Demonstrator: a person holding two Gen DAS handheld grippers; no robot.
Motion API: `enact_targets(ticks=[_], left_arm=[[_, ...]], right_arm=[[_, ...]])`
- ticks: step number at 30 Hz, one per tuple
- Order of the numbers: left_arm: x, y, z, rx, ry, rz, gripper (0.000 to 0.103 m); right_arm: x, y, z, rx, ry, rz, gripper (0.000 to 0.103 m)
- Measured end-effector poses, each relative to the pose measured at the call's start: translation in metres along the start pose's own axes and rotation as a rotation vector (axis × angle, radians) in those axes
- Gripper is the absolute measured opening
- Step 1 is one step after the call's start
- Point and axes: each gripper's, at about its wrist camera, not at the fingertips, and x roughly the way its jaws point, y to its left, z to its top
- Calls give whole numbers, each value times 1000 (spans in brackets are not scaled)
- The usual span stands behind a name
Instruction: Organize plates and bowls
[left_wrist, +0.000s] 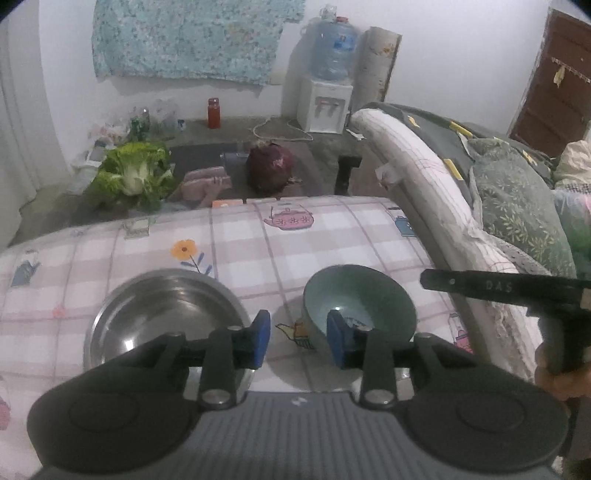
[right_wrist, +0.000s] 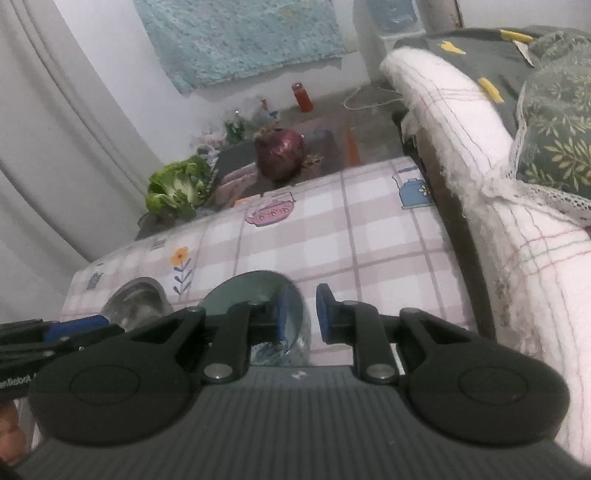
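1. Left wrist view: we see the left gripper (left_wrist: 298, 341) with its blue fingers (left_wrist: 261, 339) set wide apart and nothing between them, hanging over a table with a checked cloth (left_wrist: 332, 236).
2. A steel bowl (left_wrist: 162, 314) sits on the cloth to the left, partly hidden behind the left finger.
3. A green bowl (left_wrist: 360, 306) stands upright on the cloth to the right, apart from the steel one; the right finger overlaps its near rim in our sight, though we cannot tell if it touches.
4. The right gripper's black body (left_wrist: 517, 290) reaches in from the right edge, just beside the green bowl.
5. Beyond the table lie a leafy green vegetable (left_wrist: 135, 173) and a red cabbage (left_wrist: 269, 166), with a water dispenser (left_wrist: 325, 99) by the far wall.
6. Right wrist view: we see the right gripper (right_wrist: 301, 314) with its jaws parted moderately and gripping nothing.
7. The green bowl (right_wrist: 255, 288) lies just beyond and under its left finger (right_wrist: 281, 317); the image is blurred, so contact is unclear.
8. The steel bowl (right_wrist: 138, 299) sits further left, with the left gripper (right_wrist: 70, 328) entering at the left edge.
9. A bed with a white checked blanket (right_wrist: 498, 184) runs along the table's right side.
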Motion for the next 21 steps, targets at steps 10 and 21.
enact_targets(ticks=[10,21], left_arm=[[40,-16,-11,-12,92,-22,36],[74,-14,-11,-60,155,-2,35]], right_arm=[[18,0,-13,34,80,30,28],[44,-17,-15,73,114,40,29]])
